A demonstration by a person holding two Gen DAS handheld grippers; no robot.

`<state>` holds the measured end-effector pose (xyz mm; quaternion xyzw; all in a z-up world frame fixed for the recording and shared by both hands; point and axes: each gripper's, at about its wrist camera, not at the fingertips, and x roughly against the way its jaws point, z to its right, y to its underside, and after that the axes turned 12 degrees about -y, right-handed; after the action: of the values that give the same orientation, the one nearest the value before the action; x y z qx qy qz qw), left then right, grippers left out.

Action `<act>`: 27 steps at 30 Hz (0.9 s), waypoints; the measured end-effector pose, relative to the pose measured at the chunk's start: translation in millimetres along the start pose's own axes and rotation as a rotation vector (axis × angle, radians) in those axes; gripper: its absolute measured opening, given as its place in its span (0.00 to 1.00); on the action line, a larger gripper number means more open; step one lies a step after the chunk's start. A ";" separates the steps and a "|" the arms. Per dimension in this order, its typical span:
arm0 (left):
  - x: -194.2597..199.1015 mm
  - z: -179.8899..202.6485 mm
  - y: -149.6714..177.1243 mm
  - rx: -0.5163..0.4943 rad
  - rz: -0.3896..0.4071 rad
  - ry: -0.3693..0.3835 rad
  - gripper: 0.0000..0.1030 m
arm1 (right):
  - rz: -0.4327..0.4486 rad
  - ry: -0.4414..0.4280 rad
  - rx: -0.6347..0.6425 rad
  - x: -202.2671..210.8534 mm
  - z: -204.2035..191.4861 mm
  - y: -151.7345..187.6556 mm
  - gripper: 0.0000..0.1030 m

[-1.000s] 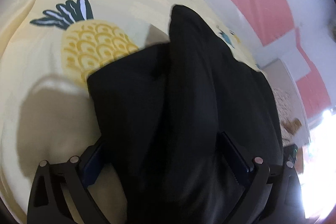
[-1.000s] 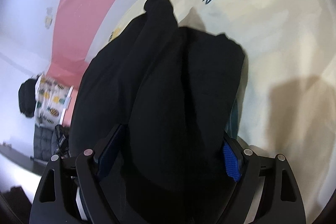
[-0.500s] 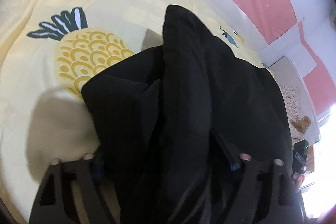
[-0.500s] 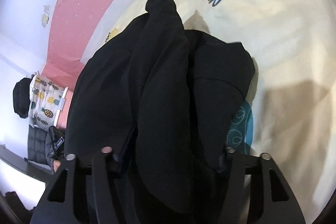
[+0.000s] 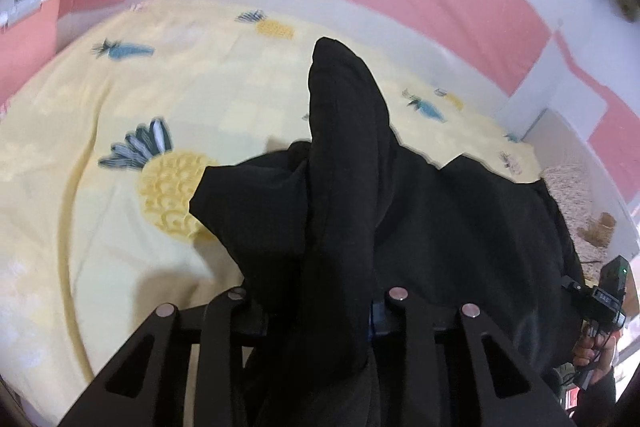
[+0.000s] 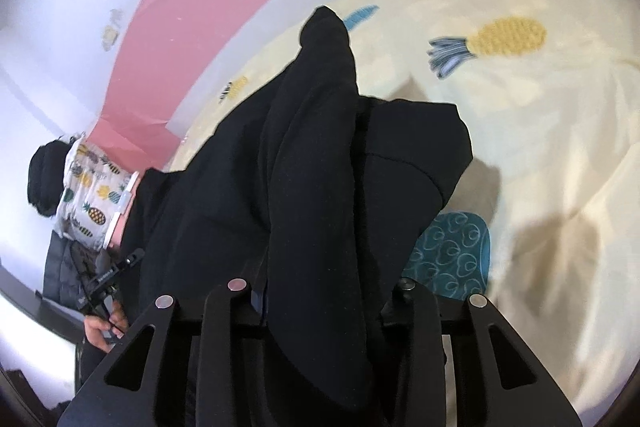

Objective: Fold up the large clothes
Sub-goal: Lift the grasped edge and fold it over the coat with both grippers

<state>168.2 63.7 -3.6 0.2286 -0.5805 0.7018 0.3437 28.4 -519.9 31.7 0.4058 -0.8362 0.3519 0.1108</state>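
over the bed: black garment pinched in both grippers

over the pineapple sheet i have the black garment lifted at its near edge, one bunch of cloth in each tool. most of it lies slumped on the sheet ahead, with a ridge of fabric rising from each grip.

left gripper: jaws drawn in tight on a thick fold that fills the gap. right gripper: the same, clamped on a fold that spills over the jaws toward the camera. pads are hidden under cloth in both views.

handling, as i judge it:
- soft and limp; it drapes and creases wherever unsupported, so no edge will hold a line by itself.
- looks like a heavyish knit or fleece, matte, not slippery; folds sit thick and rounded. large piece, so the hanging weight will pull on the grips.
- not fragile; firm pinching is fine.

where to hold: seams, hem or shoulder corners, single or double layer. the present bunches look several layers deep, which may drag hidden cloth along and skew a fold.

risk: uneven tension between the two tools twisting the ridge.

a person's hand with a small device sits at the left edge of the right view, apart from the cloth.
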 end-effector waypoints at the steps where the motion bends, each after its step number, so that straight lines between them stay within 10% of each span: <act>1: 5.6 4.0 -2.1 -0.007 0.013 0.005 0.31 | 0.003 -0.004 0.007 3.8 -2.3 -1.6 0.34; 27: 35.4 -23.9 -54.6 0.008 0.131 0.023 0.31 | 0.021 -0.070 0.131 -27.9 -54.4 -29.4 0.33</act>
<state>187.6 99.5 52.5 0.1834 -0.5875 0.7276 0.3030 63.2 -478.8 72.8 0.4154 -0.8190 0.3926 0.0512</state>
